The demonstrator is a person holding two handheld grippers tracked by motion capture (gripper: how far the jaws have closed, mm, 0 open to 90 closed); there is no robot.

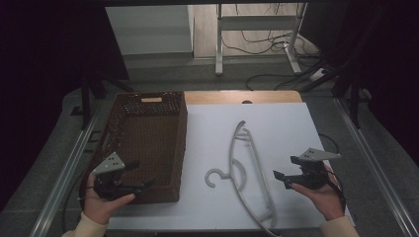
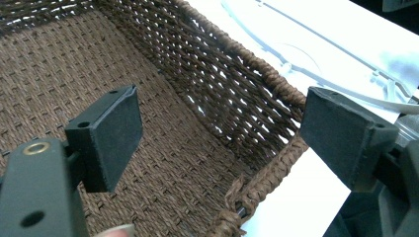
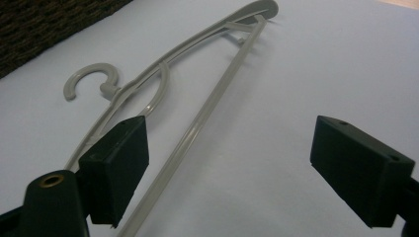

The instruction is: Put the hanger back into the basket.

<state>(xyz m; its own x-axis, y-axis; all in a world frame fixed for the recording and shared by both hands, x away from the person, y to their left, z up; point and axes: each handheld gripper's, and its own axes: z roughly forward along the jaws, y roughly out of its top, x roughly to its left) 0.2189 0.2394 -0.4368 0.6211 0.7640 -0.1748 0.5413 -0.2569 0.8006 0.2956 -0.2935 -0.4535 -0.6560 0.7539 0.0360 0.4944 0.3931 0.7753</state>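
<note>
L gripper (image 1: 140, 175) apart over basket (image 1: 148, 106) corner; R gripper (image 1: 284, 174) apart, empty, beside hanger (image 1: 247, 168)

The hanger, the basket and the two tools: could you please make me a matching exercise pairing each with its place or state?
Things:
1. hanger
2. basket
3. left tool
4. right tool

Places or states:
A. open, over the near corner of the woven brown container
B. lying flat on the white table top
C. open, beside the grey plastic item
D. standing at the table's left side

Pairs: 1-B, 2-D, 3-A, 4-C
</note>
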